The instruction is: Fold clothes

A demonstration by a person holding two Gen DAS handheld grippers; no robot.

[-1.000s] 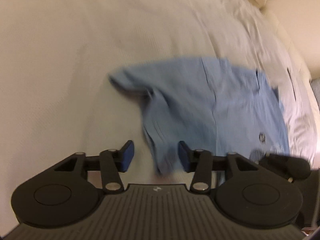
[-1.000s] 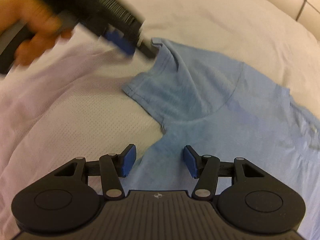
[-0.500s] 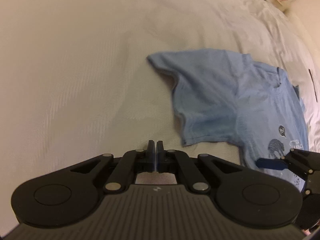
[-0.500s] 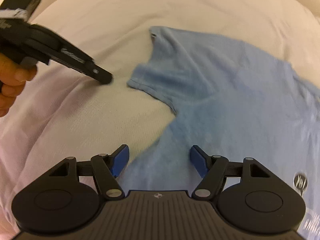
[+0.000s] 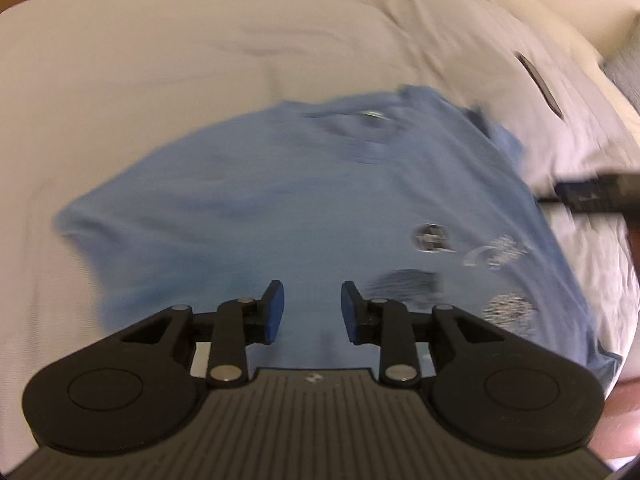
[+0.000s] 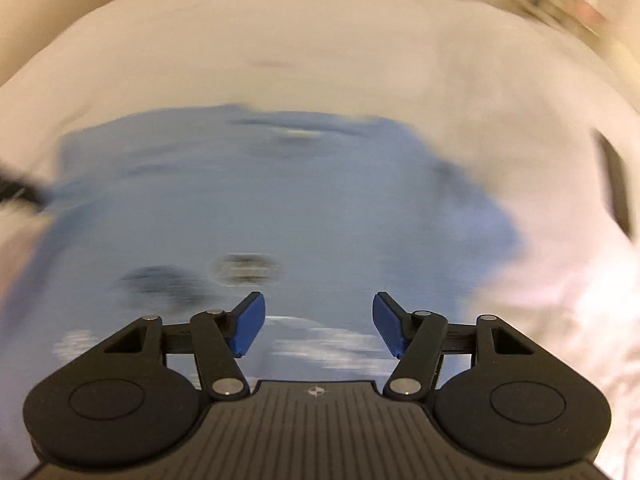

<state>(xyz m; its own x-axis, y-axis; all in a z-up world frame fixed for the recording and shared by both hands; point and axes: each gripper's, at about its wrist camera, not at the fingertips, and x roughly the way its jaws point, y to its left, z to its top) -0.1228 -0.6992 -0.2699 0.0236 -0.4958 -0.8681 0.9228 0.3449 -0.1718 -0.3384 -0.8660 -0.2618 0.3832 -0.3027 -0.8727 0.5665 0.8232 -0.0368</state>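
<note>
A light blue T-shirt (image 5: 304, 208) with dark and white prints lies spread on the white bed, its collar at the far side. My left gripper (image 5: 312, 312) hovers over the shirt's near part, open, with nothing between its blue pads. The right gripper shows as a dark blurred bar (image 5: 592, 196) at the right edge of the left wrist view. In the right wrist view the same T-shirt (image 6: 260, 208) is smeared by motion. My right gripper (image 6: 319, 326) is wide open above its printed front and holds nothing.
The white bedsheet (image 5: 200, 60) runs all round the shirt. A dark flat object (image 5: 540, 84) lies on the sheet at the far right. A pale wall and blurred shelf items (image 6: 576, 4) stand beyond the bed.
Both grippers swung round to face the shirt from its hem side. The left gripper, shut half a second ago, has opened. The right gripper stays open. Strong motion blur now.
</note>
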